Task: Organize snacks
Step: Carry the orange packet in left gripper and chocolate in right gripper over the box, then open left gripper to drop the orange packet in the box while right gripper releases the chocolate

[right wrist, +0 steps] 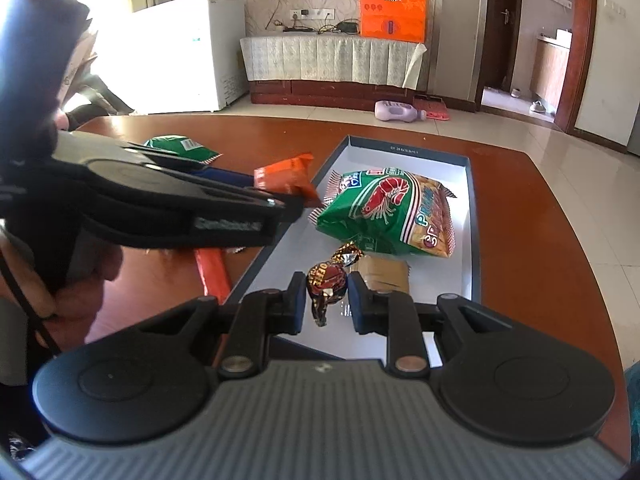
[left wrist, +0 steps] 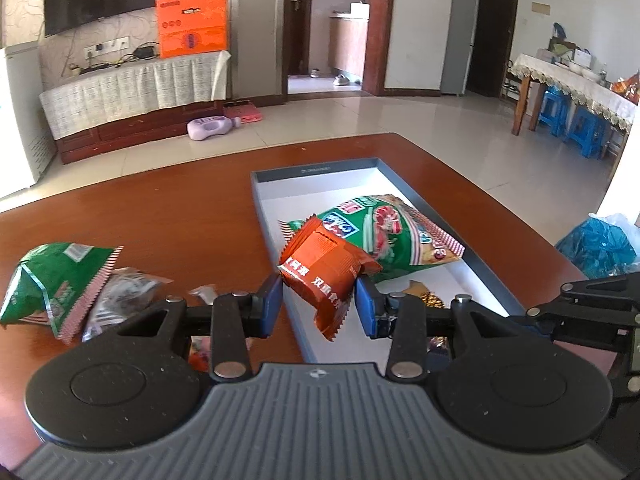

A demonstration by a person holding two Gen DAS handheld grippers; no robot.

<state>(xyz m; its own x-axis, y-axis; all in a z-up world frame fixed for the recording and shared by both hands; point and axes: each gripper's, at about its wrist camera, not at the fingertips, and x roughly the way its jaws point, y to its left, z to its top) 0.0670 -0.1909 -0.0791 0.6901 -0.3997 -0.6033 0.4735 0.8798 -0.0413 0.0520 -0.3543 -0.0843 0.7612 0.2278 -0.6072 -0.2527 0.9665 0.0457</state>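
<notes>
Gripping an orange packet (left wrist: 320, 276), the left gripper (left wrist: 319, 304) hangs over the tray's (left wrist: 316, 170) near-left edge, pads tight on the wrapper. Right gripper (right wrist: 325, 300), jaws narrow, pinches a foil candy (right wrist: 326, 282) above the tray's near end. Green prawn-cracker bag (right wrist: 390, 216) lies mid-tray (brown packet (right wrist: 384, 276) just in front). 2nd green bag (left wrist: 56, 280) sits left of tray, on the table (left wrist: 180, 216).

A glossy, polished wood table (left wrist: 168, 216) is seen, with light reflected off it. The orange snack packet (left wrist: 324, 268) and the green prawn-cracker bag (right wrist: 388, 216) at its 1 o'clock are made of shiny crinkled plastic film. The candy (right wrist: 326, 280) is wrapped in glinting metallic foil. The tray (left wrist: 316, 170) is lined in matt white, seemingly card. Matt black plastic forms the gripper arms, blue pads (left wrist: 272, 304) included.
</notes>
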